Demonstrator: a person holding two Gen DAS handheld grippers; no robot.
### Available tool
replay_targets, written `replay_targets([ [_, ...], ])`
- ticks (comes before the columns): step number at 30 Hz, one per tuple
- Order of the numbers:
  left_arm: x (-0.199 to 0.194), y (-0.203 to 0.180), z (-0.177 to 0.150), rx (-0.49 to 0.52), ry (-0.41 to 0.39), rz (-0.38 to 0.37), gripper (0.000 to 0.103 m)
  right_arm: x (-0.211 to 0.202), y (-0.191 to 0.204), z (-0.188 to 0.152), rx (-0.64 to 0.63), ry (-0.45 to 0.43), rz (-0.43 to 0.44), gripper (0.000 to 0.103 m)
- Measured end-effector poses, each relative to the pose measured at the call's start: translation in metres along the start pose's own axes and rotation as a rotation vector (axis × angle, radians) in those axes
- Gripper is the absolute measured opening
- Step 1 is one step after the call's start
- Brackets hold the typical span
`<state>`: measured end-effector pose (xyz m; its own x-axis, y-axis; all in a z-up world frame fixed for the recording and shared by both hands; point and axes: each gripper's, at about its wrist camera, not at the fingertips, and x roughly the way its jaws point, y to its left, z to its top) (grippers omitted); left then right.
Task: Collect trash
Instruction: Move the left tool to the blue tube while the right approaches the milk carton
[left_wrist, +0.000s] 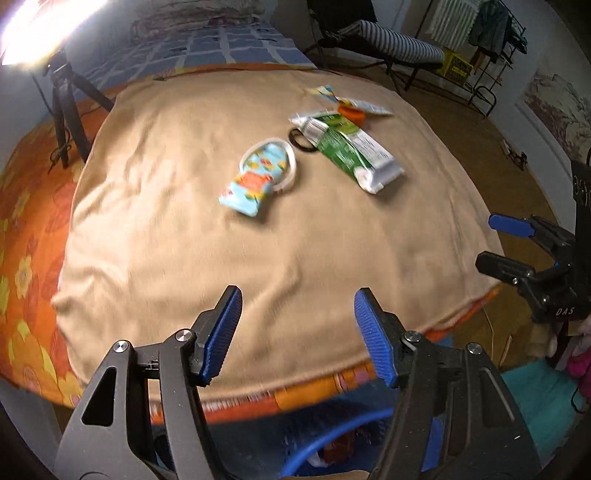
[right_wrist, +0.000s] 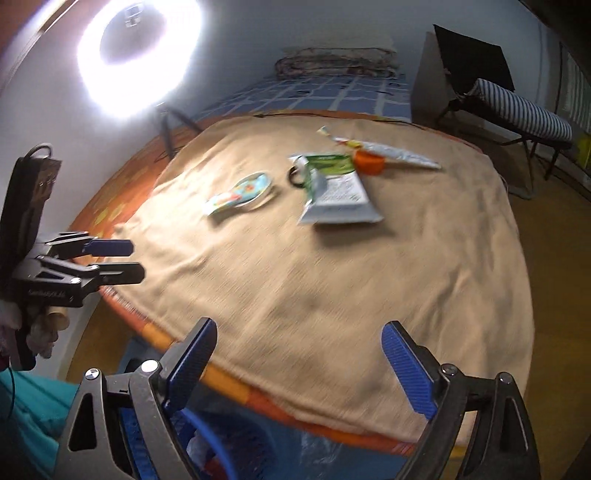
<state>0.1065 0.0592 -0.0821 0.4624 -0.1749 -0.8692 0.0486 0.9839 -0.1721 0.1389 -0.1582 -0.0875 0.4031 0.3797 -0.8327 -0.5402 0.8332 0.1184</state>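
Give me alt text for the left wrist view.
Open left hand-held gripper above a tan blanket, nothing between its blue fingers. Farther off lie a light-blue wrapper, a green-and-white packet and an orange cap.

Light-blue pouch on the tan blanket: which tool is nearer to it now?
Left, probably. The left tool, open at the near edge of the blanket, has the light-blue pouch almost straight ahead; the right tool, open beside it, sees it off to its left.
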Motion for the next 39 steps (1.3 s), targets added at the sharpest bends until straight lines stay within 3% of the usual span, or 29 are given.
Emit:
replay_targets([
  [12,0.032,0.015,0.049,0.016,-0.009,0.025,0.065,0.043,-0.038,0.057,0.080,-0.013,-0.017,0.092],
  [24,0.074,0.012,0.100,0.054,-0.016,0.034,0.065,0.088,-0.069,0.084,0.134,0.010,-0.003,0.092],
  [39,0.104,0.030,0.086,0.106,0.081,0.058,0.065,0.130,-0.063,0.103,0.164,0.051,0.072,0.092],
])
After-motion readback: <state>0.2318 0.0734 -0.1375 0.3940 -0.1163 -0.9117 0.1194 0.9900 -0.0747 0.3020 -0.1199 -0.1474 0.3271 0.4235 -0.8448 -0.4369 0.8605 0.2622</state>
